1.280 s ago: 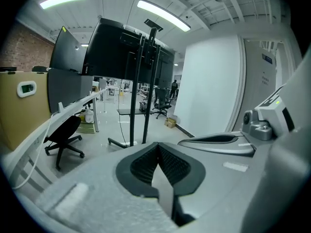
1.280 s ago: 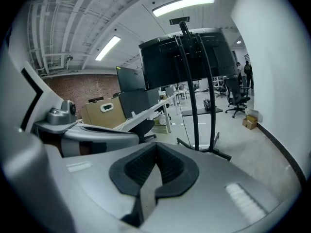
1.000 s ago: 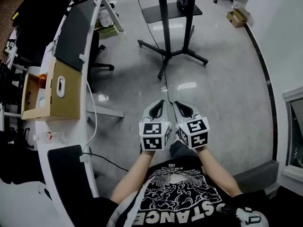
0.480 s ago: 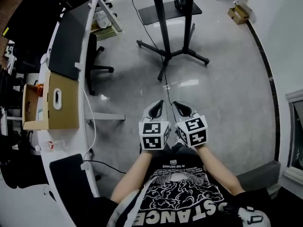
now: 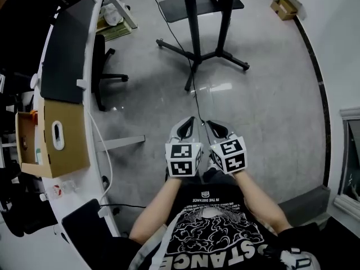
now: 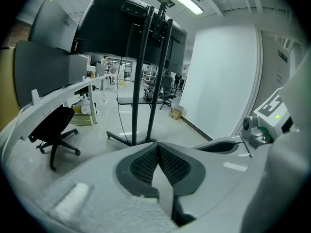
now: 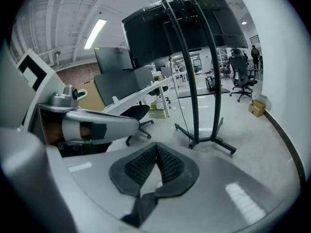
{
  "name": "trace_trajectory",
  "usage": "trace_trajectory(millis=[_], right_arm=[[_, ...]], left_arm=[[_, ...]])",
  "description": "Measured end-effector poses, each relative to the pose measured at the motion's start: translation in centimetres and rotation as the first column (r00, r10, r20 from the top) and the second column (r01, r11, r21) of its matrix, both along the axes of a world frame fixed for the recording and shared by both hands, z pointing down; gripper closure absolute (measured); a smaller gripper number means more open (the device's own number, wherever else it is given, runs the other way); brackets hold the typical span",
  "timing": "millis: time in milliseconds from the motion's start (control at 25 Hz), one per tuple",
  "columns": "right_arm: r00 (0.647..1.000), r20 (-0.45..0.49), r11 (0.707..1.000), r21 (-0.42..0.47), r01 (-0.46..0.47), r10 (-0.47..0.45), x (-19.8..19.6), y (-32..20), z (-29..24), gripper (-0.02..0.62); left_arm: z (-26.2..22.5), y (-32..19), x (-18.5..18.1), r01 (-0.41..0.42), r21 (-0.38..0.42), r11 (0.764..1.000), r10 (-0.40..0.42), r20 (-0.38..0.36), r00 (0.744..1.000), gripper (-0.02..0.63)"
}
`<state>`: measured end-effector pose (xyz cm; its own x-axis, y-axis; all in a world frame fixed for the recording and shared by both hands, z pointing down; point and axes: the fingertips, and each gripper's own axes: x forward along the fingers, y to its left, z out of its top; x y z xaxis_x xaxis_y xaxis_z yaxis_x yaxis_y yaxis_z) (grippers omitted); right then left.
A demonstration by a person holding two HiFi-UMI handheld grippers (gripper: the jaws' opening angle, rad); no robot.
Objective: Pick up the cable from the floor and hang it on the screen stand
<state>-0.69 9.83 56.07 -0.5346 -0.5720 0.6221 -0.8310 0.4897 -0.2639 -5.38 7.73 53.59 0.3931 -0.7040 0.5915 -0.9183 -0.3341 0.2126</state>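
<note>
The screen stand [image 5: 203,54] rises on two black poles from splayed legs on the grey floor ahead of me. A thin black cable [image 5: 195,97] runs from beside the stand across the floor towards my grippers. In the gripper views the stand [image 6: 146,86] [image 7: 197,96] carries a large dark screen [image 6: 116,33]. My left gripper [image 5: 190,122] and right gripper [image 5: 209,124] are held side by side at waist height, above the cable's near end. Both are shut with nothing between the pads [image 6: 146,161] [image 7: 167,164].
A long white desk [image 5: 93,145] curves along the left, with a cardboard box [image 5: 56,136] on it and a black office chair [image 5: 101,66] beside it. A small carton [image 5: 284,5] lies by the right wall [image 5: 337,49]. A dark base plate [image 5: 185,4] lies behind the stand.
The desk and box have slid down in the head view, and the stand's base sits higher in the picture. Both grippers stay together and shut.
</note>
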Motion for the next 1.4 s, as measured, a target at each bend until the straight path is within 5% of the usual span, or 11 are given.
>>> trace_trajectory(millis=[440, 1040, 1400], right_arm=[[0.995, -0.101, 0.991, -0.130, -0.031, 0.018, -2.1, -7.7, 12.1, 0.589], [0.987, -0.152, 0.935, -0.354, -0.016, -0.041, -4.7, -12.1, 38.1, 0.560], [0.976, -0.211, 0.912, -0.407, -0.046, -0.045, -4.0, -13.2, 54.2, 0.555]], left_arm=[[11.7, -7.6, -3.3, -0.020, -0.127, 0.992, 0.021, 0.005, 1.000, 0.607], [33.2, -13.9, -6.0, -0.013, -0.301, 0.954, 0.012, -0.007, 1.000, 0.607], [45.1, -18.0, -4.9, -0.154, -0.306, 0.939, 0.174, 0.038, 0.984, 0.607]])
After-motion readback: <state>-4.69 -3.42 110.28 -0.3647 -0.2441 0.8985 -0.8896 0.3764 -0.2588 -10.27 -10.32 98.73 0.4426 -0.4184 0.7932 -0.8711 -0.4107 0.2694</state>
